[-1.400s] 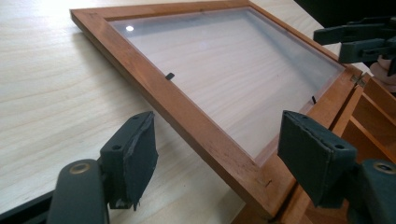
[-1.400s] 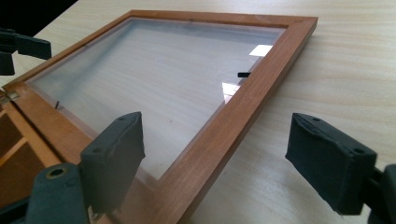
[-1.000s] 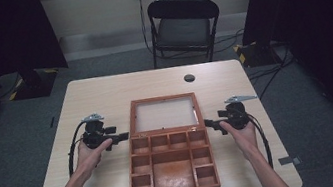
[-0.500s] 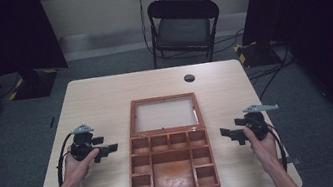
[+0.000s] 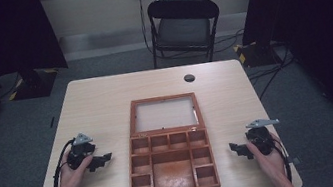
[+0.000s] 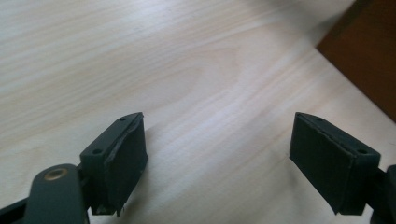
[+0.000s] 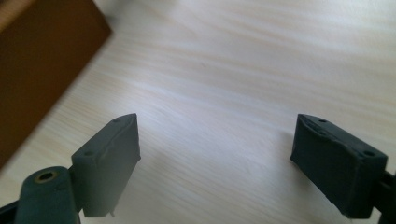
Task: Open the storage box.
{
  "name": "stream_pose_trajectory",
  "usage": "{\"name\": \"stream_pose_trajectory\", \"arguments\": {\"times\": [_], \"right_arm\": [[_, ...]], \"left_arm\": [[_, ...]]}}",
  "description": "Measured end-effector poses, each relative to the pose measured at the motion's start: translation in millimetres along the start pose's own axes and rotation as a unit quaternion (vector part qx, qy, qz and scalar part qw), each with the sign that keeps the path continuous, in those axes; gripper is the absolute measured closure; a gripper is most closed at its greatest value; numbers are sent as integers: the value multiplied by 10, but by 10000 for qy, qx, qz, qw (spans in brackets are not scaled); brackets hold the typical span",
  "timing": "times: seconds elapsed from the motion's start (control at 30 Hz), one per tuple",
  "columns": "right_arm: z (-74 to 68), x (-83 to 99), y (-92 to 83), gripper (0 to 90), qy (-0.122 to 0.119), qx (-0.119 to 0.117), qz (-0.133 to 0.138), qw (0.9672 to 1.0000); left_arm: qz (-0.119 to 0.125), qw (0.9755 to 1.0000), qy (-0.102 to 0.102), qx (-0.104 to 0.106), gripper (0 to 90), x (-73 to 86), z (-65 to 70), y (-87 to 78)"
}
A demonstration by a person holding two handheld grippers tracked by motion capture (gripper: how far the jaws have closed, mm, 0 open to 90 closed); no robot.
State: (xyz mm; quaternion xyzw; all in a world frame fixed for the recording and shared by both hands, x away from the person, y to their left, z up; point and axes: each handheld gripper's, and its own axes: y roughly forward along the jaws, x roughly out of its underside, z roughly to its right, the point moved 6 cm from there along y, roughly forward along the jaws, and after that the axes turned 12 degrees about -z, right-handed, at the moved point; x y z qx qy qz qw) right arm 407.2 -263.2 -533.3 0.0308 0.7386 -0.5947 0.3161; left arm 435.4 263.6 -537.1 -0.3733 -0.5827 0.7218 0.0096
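Pale wood table (image 5: pixel 105 103) on grey carpet, dark curtains to both sides. At the middle of the table, reaching to its near edge, lies an open box (image 5: pixel 171 163), its lid (image 5: pixel 164 115) laid flat toward the far edge, compartments empty. Left gripper (image 5: pixel 105 159) sits near the table's left edge, well apart from the box, pointing at it; its jaws have just been opening and stand wide with bare wood between them. Right gripper (image 5: pixel 234 148) sits near the right edge toward the near corner, jaws wide, empty. A small black disc (image 5: pixel 189 77) lies by the far edge; a chair (image 5: pixel 184 27) stands beyond
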Motion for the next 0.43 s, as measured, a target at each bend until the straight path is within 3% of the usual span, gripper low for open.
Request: {"name": "stream_pose_trajectory", "arguments": {"times": [0.03,0.07,0.1,0.23,0.43], "right_arm": [[25,5,8,142,-31,185,28,9998],[88,22,19,138,-30,509,60,9987],[109,25,24,126,3,572,122,9983],[136,39,61,61,50,631,365,9973],[139,38,64,52,60,647,361,9972]], "left_arm": [[3,9998,87,-193,175,6,9,20],[160,9996,77,-239,129,19,3,38],[225,9994,111,-218,118,25,-6,45],[246,9994,146,-198,91,26,-21,54],[245,9994,145,-198,90,26,-21,53]]}}
